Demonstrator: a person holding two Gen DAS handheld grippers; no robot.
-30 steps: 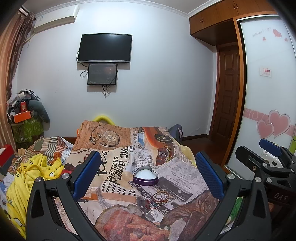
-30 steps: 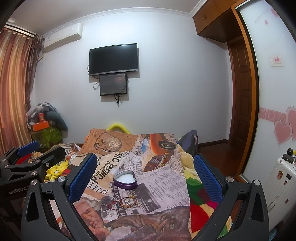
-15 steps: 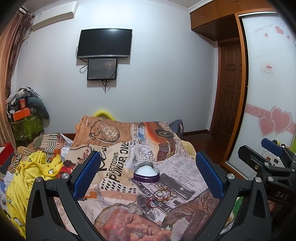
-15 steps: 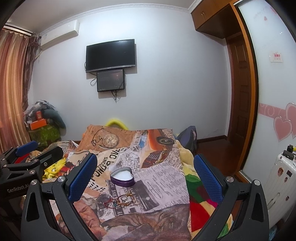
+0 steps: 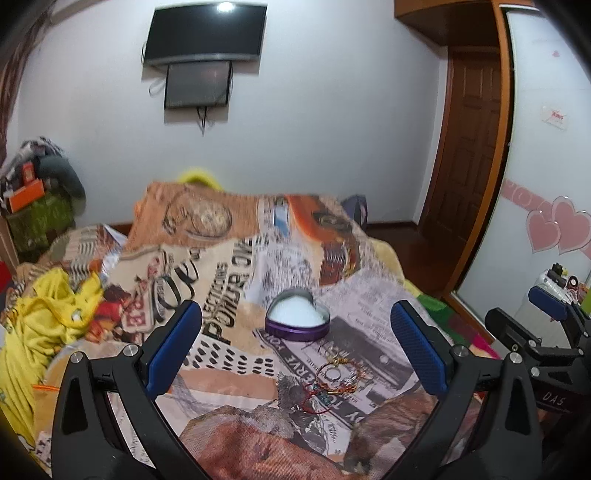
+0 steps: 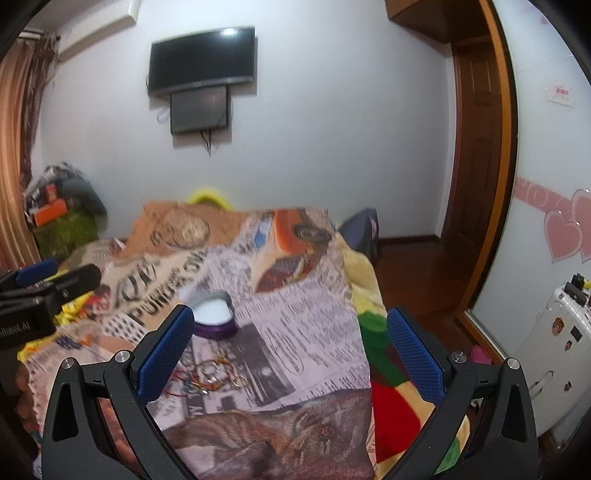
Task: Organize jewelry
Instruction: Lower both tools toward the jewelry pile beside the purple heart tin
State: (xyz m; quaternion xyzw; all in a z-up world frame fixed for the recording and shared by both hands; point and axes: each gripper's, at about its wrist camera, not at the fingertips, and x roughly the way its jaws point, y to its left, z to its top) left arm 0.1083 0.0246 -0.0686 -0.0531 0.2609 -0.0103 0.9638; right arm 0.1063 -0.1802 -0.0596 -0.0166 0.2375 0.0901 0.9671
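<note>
A purple heart-shaped box (image 5: 296, 321) with a white inside lies open on the printed bedspread (image 5: 229, 295). Just in front of it lies a small tangle of jewelry (image 5: 334, 380): thin gold rings and red and blue threads. My left gripper (image 5: 295, 343) hangs open above the bed, with box and jewelry between its blue pads and farther off. In the right wrist view the box (image 6: 214, 317) sits behind the left pad of my open right gripper (image 6: 290, 349), and the jewelry (image 6: 212, 374) lies just right of that pad. Neither gripper holds anything.
A yellow garment (image 5: 44, 325) is piled on the bed's left side. A white suitcase (image 6: 554, 354) stands on the wooden floor at the right, by a wardrobe door with pink hearts (image 5: 557, 229). A television (image 5: 205, 33) hangs on the far wall.
Both grippers have tilted downward and moved closer to the bed, so the box and jewelry look larger and nearer. Their jaws stay equally wide.
</note>
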